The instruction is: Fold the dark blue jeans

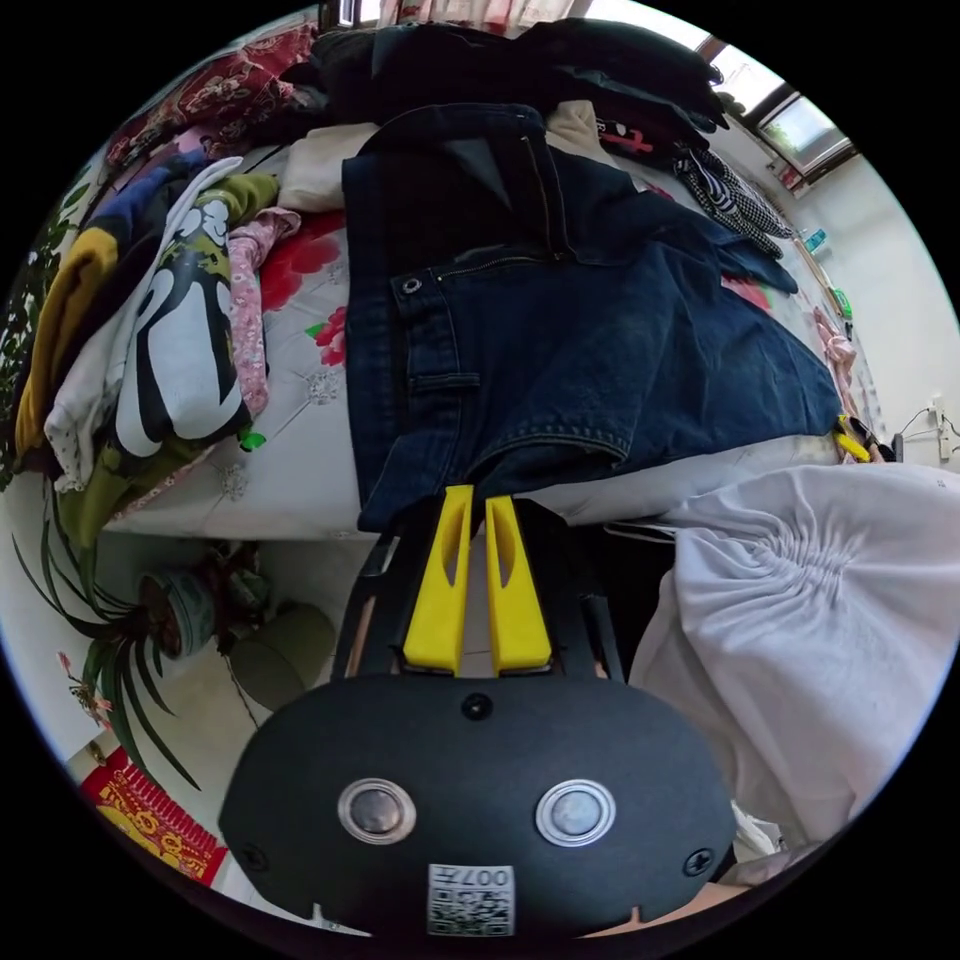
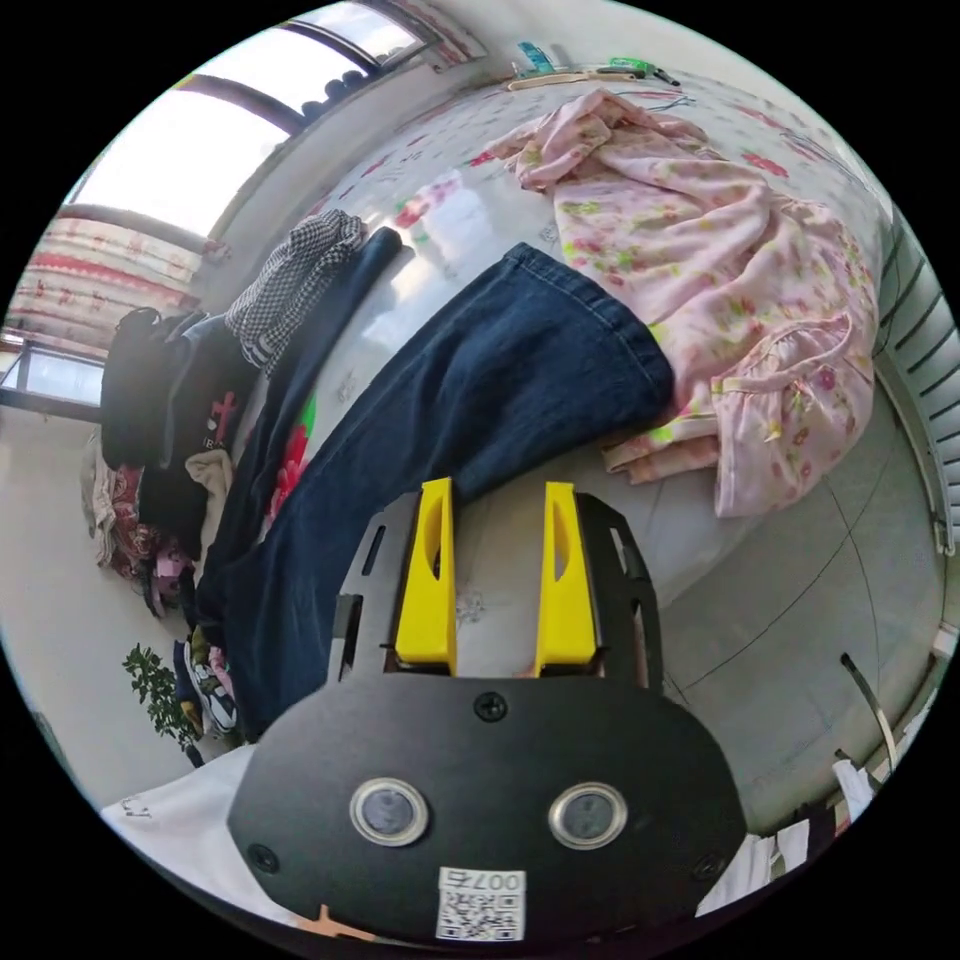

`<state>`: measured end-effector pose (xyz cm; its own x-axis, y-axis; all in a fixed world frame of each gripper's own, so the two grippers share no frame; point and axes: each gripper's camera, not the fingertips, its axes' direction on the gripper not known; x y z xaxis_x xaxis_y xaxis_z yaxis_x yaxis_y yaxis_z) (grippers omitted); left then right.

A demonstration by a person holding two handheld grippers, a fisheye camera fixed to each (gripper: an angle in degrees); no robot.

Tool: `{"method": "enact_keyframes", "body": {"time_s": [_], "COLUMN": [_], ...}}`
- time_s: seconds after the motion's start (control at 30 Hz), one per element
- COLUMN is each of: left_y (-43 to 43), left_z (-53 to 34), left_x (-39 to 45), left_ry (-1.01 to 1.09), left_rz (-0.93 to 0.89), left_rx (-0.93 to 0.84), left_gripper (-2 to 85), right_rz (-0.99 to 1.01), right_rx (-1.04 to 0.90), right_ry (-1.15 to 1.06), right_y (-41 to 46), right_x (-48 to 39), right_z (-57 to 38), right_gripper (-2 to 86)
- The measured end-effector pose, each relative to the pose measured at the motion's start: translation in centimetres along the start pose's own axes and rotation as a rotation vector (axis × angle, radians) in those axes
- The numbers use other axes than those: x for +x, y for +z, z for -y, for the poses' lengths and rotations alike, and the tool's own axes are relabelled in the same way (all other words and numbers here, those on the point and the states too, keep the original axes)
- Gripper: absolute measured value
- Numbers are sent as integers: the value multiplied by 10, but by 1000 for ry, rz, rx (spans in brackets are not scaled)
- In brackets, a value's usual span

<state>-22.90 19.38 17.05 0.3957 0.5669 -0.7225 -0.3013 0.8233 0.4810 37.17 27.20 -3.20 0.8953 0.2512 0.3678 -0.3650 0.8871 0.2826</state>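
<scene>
- Yellow jaws of the left gripper (image 1: 478,492) sit nearly together in the left gripper view, with only a thin slit between them; their tips meet the near edge of the dark blue jeans (image 1: 560,330) at the waistband side, but whether cloth is pinched between them cannot be told.
- Those jeans lie spread on the bed (image 1: 300,430), on a pale sheet with red flowers, the waistband with its metal button (image 1: 411,286) turned toward the gripper and the legs running away to the right of the view.
- White gathered fabric (image 1: 810,620), seemingly the person's clothing, fills the lower right of that view.
- Left of the jeans a heap of folded clothes (image 1: 150,330) rests on the bed, and dark garments (image 1: 500,60) are piled beyond the waistband.
- On the floor beside the bed stands a potted plant (image 1: 150,620).
- In the right gripper view, the right gripper (image 2: 495,492) holds its jaws clearly apart with nothing between them, just short of the jeans' (image 2: 480,400) leg, which stretches diagonally across the bed (image 2: 640,520) to its hem.
- A pink flowered garment (image 2: 740,300) lies crumpled just beside that hem, touching it.
- A black-and-white checked piece (image 2: 295,275) lies farther off, near the window.
</scene>
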Motion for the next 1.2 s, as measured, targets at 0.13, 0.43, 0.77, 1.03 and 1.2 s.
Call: {"method": "enact_keyframes", "body": {"time_s": [0.13, 0.43, 0.77, 1.03, 1.2], "left_y": [-10, 13, -74, -104, -80], "left_z": [11, -5, 10, 159, 231], "left_x": [3, 41, -1, -3, 11], "left_ry": [17, 116, -87, -72, -83], "left_rz": [20, -54, 47, -27, 53], "left_rx": [-23, -132, 73, 280, 237], "left_gripper": [-5, 9, 60, 147, 172], "right_rz": [60, -287, -38, 92, 61], "right_rx": [43, 118, 179, -69, -152], "right_ry": [30, -85, -336, -485, -328], "right_y": [0, -84, -40, 114, 187], "right_x": [-7, 1, -123, -287, -335], "right_z": [13, 9, 61, 167, 228], "right_gripper": [18, 33, 79, 99, 100]}}
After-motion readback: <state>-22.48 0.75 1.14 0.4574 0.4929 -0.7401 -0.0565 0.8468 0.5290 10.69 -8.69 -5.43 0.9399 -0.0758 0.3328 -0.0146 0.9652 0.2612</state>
